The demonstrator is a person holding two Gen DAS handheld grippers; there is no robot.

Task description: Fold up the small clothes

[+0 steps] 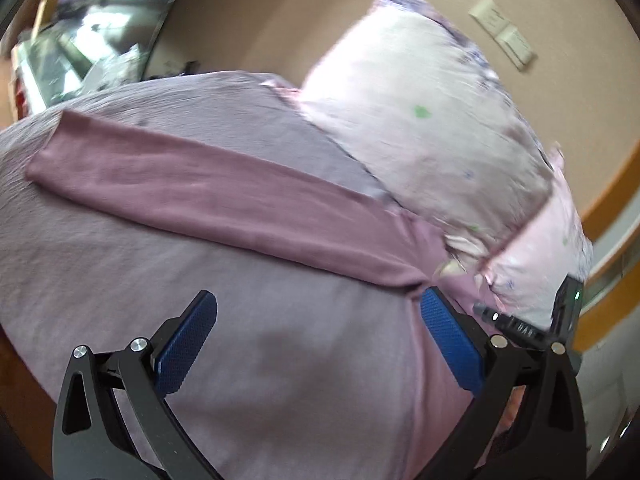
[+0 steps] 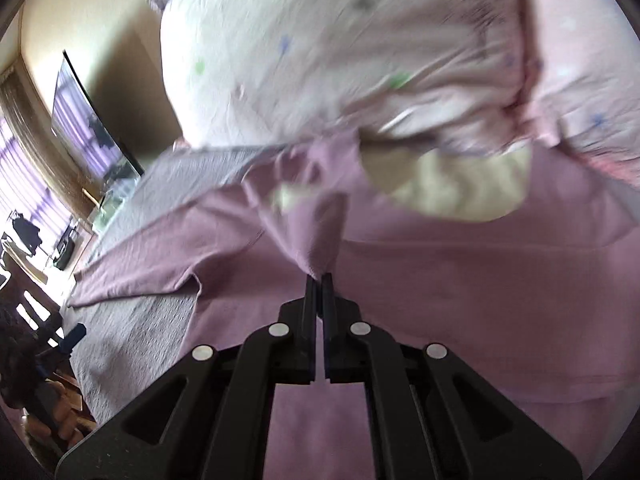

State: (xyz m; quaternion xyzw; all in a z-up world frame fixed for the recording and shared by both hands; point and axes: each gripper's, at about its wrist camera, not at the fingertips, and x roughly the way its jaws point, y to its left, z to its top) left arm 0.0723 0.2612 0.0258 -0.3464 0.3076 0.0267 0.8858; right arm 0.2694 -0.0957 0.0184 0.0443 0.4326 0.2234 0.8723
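Observation:
A mauve long-sleeved top point(image 1: 224, 196) lies on the grey-lilac bedsheet point(image 1: 120, 276), one sleeve stretched out to the left. My left gripper point(image 1: 318, 308) is open above the sheet, its right blue pad point(image 1: 448, 340) at the armpit of the garment. My right gripper point(image 2: 320, 280) is shut on a pinched fold of the same mauve top point(image 2: 460, 280) and lifts it into a peak. A pale yellow collar patch point(image 2: 460, 188) shows beyond it.
A pink patterned pillow point(image 1: 420, 120) leans at the head of the bed, also in the right wrist view point(image 2: 340, 48). A dark screen point(image 2: 88, 120) stands on the left wall. The bed edge drops off at left point(image 1: 12, 360).

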